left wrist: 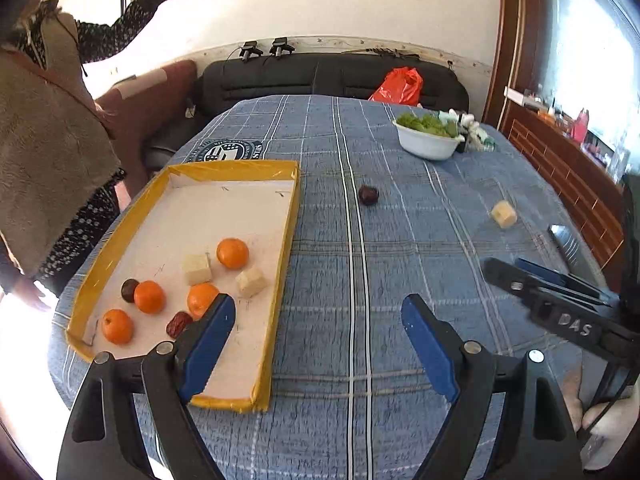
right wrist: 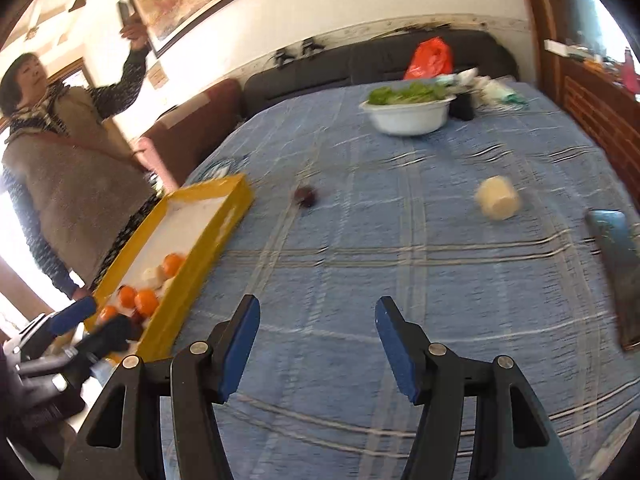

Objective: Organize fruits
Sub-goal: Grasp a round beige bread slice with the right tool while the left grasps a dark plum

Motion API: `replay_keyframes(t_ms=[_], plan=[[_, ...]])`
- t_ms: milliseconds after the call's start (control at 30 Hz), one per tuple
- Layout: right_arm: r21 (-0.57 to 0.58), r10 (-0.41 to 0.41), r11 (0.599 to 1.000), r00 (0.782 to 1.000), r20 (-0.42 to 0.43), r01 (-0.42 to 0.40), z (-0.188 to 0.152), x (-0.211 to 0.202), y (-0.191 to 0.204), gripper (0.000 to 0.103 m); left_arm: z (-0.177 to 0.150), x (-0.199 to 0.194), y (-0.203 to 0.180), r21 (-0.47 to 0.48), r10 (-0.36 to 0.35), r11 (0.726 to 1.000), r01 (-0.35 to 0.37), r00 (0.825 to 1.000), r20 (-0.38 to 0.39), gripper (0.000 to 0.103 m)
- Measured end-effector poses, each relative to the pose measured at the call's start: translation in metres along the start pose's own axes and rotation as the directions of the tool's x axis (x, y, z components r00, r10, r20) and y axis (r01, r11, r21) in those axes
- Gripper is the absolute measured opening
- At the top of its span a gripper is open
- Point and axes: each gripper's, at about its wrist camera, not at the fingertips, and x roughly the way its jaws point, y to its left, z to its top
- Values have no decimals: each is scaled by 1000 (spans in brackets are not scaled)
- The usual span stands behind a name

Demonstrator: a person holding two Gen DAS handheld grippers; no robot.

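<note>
A yellow-rimmed tray (left wrist: pixel 286 216) lies at the table's left and holds several oranges (left wrist: pixel 232 253), pale cubes (left wrist: pixel 196 269) and dark red dates (left wrist: pixel 179 324). A dark fruit (left wrist: pixel 368 194) and a pale cylinder chunk (left wrist: pixel 504 213) lie loose on the blue checked cloth. My left gripper (left wrist: pixel 318 316) is open and empty, its left finger over the tray's near corner. My right gripper (right wrist: pixel 318 320) is open and empty above bare cloth; the dark fruit (right wrist: pixel 306 196) and the pale chunk (right wrist: pixel 497 198) lie ahead of it. The tray (right wrist: pixel 208 248) is to its left.
A white bowl of greens (left wrist: pixel 428 136) stands at the far side, with small packets beside it. A phone (right wrist: pixel 616 264) lies at the right edge. A red bag (left wrist: pixel 400 86) sits on the sofa behind. A person (left wrist: pixel 52 160) stands left of the table.
</note>
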Motion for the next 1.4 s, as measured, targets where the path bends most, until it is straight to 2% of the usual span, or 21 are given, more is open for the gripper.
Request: replay_keyframes(t_ms=[100,200,333,467,767,1133,1267,1367,1400], plan=[[65,-106,993,993,47,102,13,-22,-47,68,23,3,13,-52,-68,996,68,998,4,85],[127,-183,976,982,52,175,23,-33,-83,68,43,16,16,-86,-147,986,146,989,-7,87],[174,-224,962,973,52,212,39,-28,-114,68,59,45,7,-85,-169,983,166,985,-35,87],[191,-218,959,975,36,208,58,-1,-130,68,66,76,-1,-92,-180,981,173,981,-75,87],[198,-204,959,979,-16,203,84,69,-146,68,82,146,-8,-112,-138,986,125,984,-110,87],[146,-147,977,988,-48,153,78,92,-143,68,93,216,-54,16,-108,994,111,984,-142,87],[125,-143,981,988,-53,149,78,94,-140,68,97,233,-61,49,-73,996,80,987,-143,87],[108,-155,981,987,-52,159,78,94,-137,68,98,239,-65,67,-59,995,69,989,-139,79],[105,-158,981,986,-52,162,78,95,-136,68,97,240,-66,72,-55,995,66,989,-140,69]])
